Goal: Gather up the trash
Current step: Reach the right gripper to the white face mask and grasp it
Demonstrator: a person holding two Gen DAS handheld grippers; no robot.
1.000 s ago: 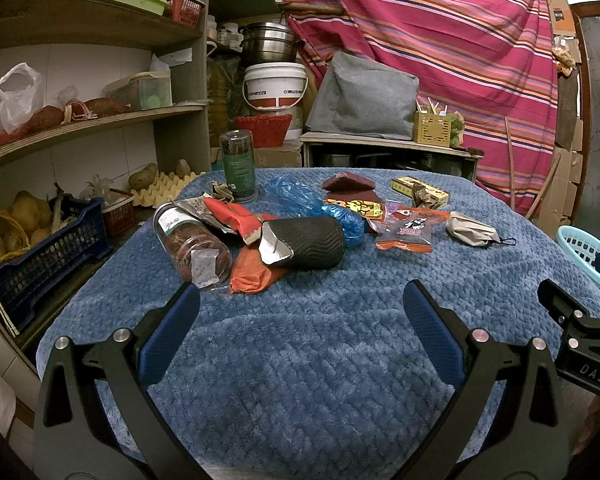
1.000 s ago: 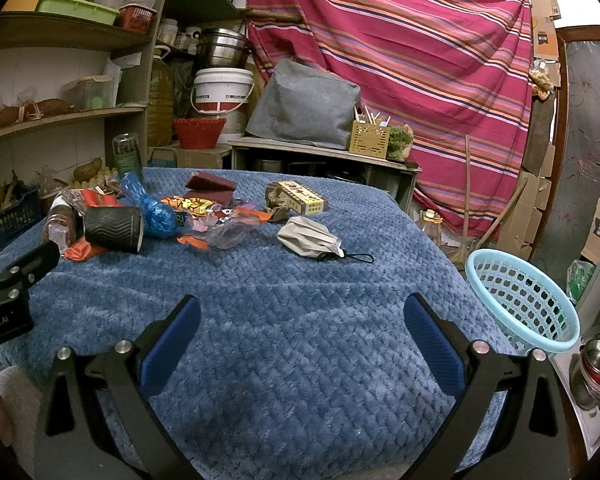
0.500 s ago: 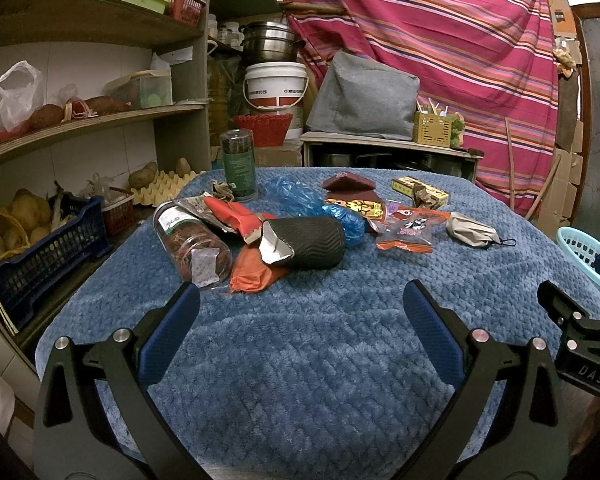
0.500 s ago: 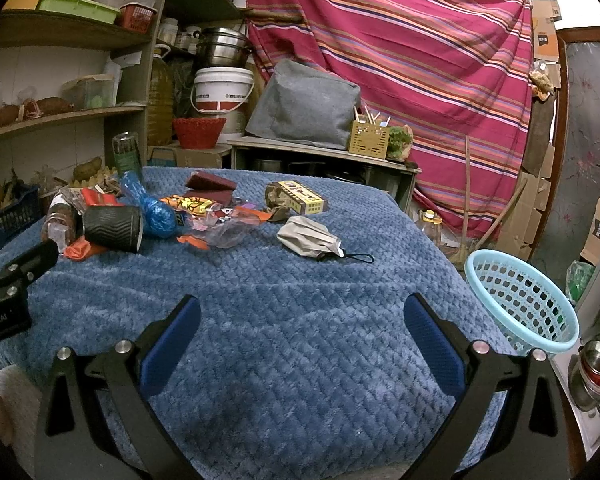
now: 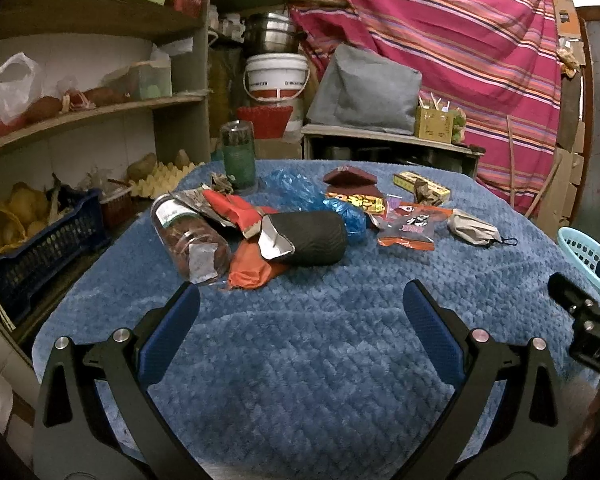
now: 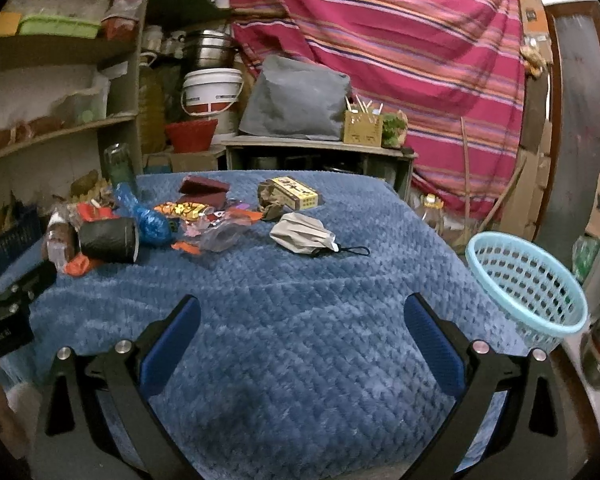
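Two hand-held grippers are hovering low over a bench [image 5: 300, 360] draped in blue quilted cloth, in a storeroom where shelves [image 5: 92, 108] are holding produce and a striped curtain [image 6: 380, 40] is hanging behind. The left hand-held gripper [image 5: 300, 308] is spreading its blue pads wide, holding nothing; the right hand-held gripper [image 6: 302, 310] is doing the same. Trash is lying in a heap across the far half of the bench, well apart from both: a clear jar [image 5: 188, 240] is lying on its side at the left, touching an orange wrapper [image 5: 252, 268] and a black cup [image 5: 312, 236] that is also lying on its side. A blue bag [image 5: 300, 192], a snack packet [image 5: 412, 224], a yellow box [image 6: 296, 196] and a grey mask [image 6: 304, 234] are trailing off to the right, the mask lying nearest the right hand-held gripper. A green can [image 5: 238, 156] is standing upright at the back. A pale blue basket [image 6: 528, 276] is sitting just beside the bench's right edge, tilted toward it. Bare cloth is separating both pairs of fingers from the litter.
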